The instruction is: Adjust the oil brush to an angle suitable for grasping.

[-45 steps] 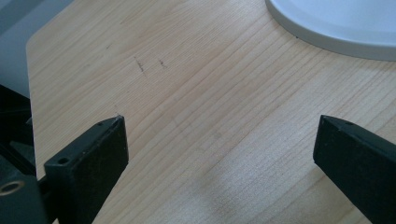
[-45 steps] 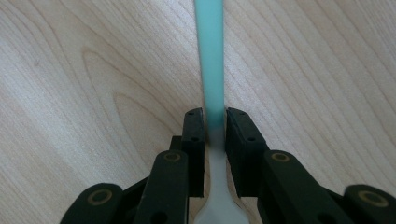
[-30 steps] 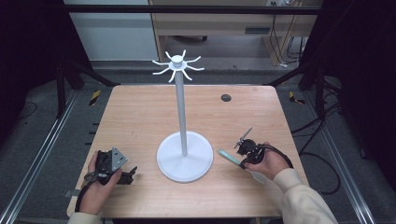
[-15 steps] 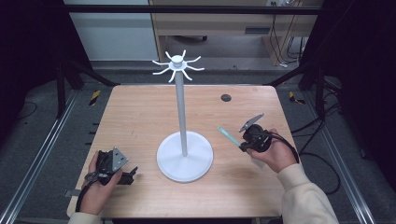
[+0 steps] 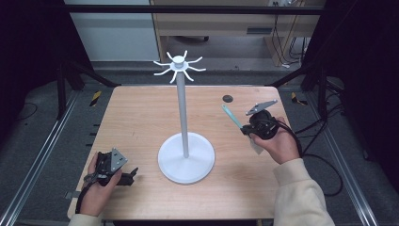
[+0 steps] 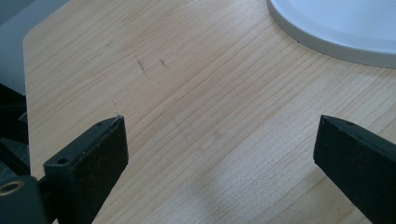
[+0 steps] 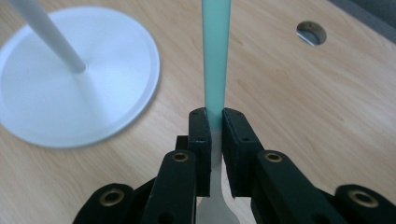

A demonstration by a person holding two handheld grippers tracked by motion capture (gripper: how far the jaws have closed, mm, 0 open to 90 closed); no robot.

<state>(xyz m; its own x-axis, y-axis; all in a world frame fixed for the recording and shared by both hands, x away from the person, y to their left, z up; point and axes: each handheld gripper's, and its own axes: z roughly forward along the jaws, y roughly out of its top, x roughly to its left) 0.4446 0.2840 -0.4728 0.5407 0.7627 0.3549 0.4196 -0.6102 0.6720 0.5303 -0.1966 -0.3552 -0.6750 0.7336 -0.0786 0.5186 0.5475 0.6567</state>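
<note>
the right gripper (image 7: pixel 213 128) is pinching a teal spatula (image 7: pixel 216 56) in its jaws, raised over the tabletop (image 5: pixel 141 122) right of a white stand (image 5: pixel 186 157). the left gripper (image 6: pixel 219 140) is resting near the front edge, jaws spread.

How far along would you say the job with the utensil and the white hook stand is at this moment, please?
Done: the right gripper is shut on the teal-handled utensil and holds it above the table. In hand: it is carried beside the white hook stand, below the hooks. Left: probably hanging it, since every hook looks bare. The left gripper rests open near the stand's base.
</note>
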